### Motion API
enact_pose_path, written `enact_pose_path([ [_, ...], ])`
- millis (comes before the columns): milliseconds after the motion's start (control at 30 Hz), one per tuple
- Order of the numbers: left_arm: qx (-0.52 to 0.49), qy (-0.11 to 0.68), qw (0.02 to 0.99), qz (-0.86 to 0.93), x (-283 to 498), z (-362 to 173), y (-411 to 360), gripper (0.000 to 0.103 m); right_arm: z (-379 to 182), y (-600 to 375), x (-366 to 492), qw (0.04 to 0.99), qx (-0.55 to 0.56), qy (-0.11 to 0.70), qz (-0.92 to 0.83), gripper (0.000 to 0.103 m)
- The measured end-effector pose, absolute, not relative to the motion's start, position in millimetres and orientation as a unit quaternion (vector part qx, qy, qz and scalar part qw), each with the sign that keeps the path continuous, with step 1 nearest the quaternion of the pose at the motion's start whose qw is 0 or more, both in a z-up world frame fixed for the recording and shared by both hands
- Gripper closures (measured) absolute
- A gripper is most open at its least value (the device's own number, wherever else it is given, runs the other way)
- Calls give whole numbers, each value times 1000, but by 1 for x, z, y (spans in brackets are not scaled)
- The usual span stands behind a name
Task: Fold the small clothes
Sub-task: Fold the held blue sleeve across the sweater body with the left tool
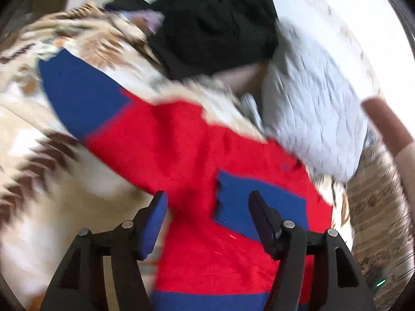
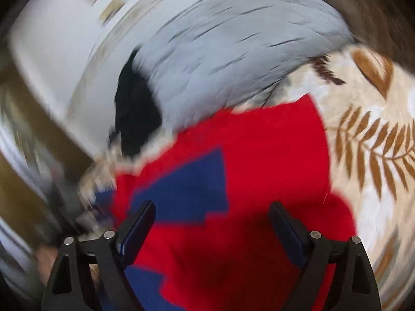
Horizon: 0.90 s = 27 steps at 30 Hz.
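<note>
One red-and-blue garment (image 1: 197,150) is lying spread on the leaf-patterned blanket (image 2: 376,140), presumably flattened for folding. Both tongs are hovering over its near part with jaws apart, holding nothing: left gripper (image 1: 207,199), right gripper (image 2: 212,207). Farther off, a grey garment (image 1: 316,119) and a black garment (image 1: 212,26) are sitting bunched, probably waiting their turn. Frames are blurring heavily.
</note>
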<state>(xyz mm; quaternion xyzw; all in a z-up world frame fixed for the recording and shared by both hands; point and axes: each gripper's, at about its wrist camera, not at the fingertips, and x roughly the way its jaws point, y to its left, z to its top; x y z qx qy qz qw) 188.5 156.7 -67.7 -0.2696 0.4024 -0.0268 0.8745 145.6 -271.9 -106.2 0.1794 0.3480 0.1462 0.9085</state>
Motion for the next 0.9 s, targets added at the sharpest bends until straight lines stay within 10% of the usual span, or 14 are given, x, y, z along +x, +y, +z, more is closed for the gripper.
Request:
enact_pose_path([
  [333,-422,363,827,79,235,-85,353,38,-133,-272,152,891,197,378,155,12],
  [900,-400,371,825,150,267,-118,395,43,-136,-274,149,890,213,366,170,10],
])
